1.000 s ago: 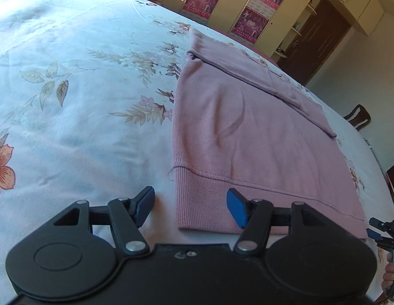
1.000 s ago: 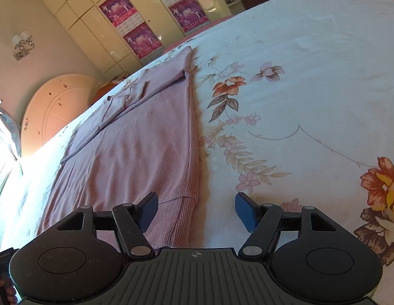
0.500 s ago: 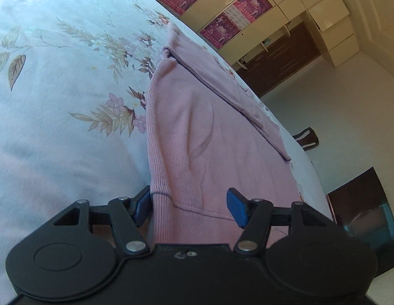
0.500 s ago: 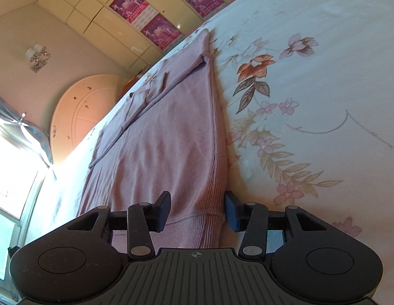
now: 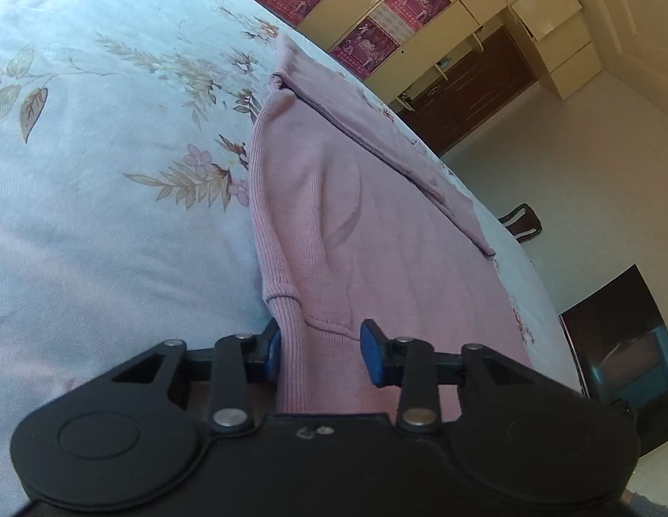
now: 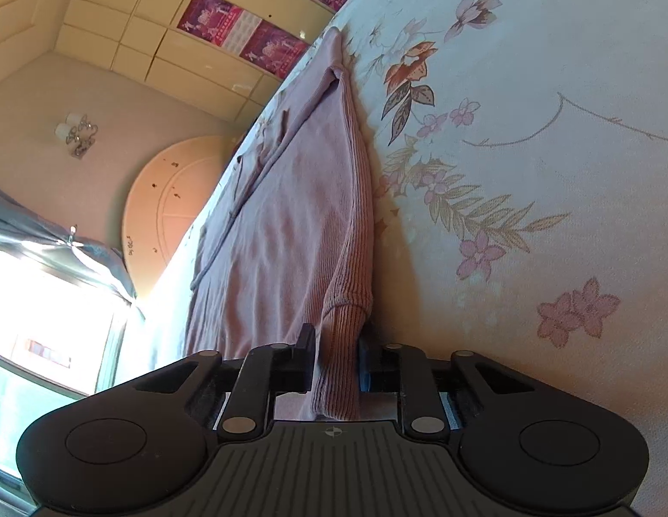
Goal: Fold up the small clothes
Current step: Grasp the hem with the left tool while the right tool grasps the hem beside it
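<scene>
Floral bedspread (image 5: pixel 97 224), pink sweater (image 5: pixel 377 237) hem, R tool (image 6: pixel 336 362) clamped, L tool (image 5: pixel 320 351) prob closing

Wide bed (image 5: pixel 97 237) under a pale sheet printed with leafy sprays and pink and orange blossoms; pink ribbed sweater (image 5: pixel 377 237) spread flat upon it, one sleeve folded across the far part; ribbed hem raised off the sheet at both near corners.
</scene>
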The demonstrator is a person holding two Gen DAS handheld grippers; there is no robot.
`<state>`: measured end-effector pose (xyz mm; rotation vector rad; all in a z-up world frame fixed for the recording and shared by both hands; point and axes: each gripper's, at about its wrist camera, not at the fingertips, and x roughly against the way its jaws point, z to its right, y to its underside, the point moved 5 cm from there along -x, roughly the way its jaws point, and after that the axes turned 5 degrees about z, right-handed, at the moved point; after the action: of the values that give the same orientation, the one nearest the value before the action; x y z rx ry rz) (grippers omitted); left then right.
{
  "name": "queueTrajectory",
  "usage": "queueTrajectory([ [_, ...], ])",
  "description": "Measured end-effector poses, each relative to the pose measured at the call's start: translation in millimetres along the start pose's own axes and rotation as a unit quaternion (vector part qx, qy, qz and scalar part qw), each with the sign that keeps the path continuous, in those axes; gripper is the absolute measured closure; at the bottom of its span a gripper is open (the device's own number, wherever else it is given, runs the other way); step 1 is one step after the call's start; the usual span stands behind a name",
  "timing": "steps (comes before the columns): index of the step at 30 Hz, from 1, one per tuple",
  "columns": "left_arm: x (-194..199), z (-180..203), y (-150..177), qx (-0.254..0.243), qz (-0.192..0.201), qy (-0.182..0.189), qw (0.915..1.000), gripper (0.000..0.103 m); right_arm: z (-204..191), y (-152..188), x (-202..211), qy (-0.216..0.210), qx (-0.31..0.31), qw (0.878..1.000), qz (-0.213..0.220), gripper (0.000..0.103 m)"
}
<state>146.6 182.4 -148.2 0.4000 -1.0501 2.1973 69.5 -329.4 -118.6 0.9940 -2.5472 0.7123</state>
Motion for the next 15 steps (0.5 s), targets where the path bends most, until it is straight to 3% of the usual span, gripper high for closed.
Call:
queueTrajectory([
  [1,0.4,1.2,0.8,-0.008,0.002,-0.008,0.9999,0.075,-0.6,0.2,-0.1,0.003,0.002,1.0,0.002,0.094],
  [2,0.0,2.3,0.8,-0.019,0.002,-0.021,0.9996,0.092,-2.1,0.1,-0.1,0.004,0.006,1.0,0.004,0.095],
  [3,0.7,1.2,0.3,-0.024,0.0,-0.036,0.999,0.099,-4.5,-0.5,0.3,0.001,0.01,1.0,0.008,0.095],
  [8,30.4,6.2,-8.5,0.026,0.077,0.027,0.9963,0.099,-30.5,-9.8,23.1,-0.053,0.027,0.997,0.049,0.097],
  [10,27.2,0.0,-5.1,0.025,0.075,-0.001,0.9969,0.099,-32.8,-9.1,25.0,-0.046,0.038,0.997,0.053,0.097],
  [12,12.0,-12.9,4.6,0.037,0.041,-0.03,0.998,0.099,-21.4,-5.1,12.5,-0.015,0.035,0.999,0.038,0.097],
  [15,11.5,-16.8,5.4,0.059,0.052,-0.023,0.9966,0.099,-9.0,-0.3,1.8,0.008,0.02,0.999,0.028,0.097],
])
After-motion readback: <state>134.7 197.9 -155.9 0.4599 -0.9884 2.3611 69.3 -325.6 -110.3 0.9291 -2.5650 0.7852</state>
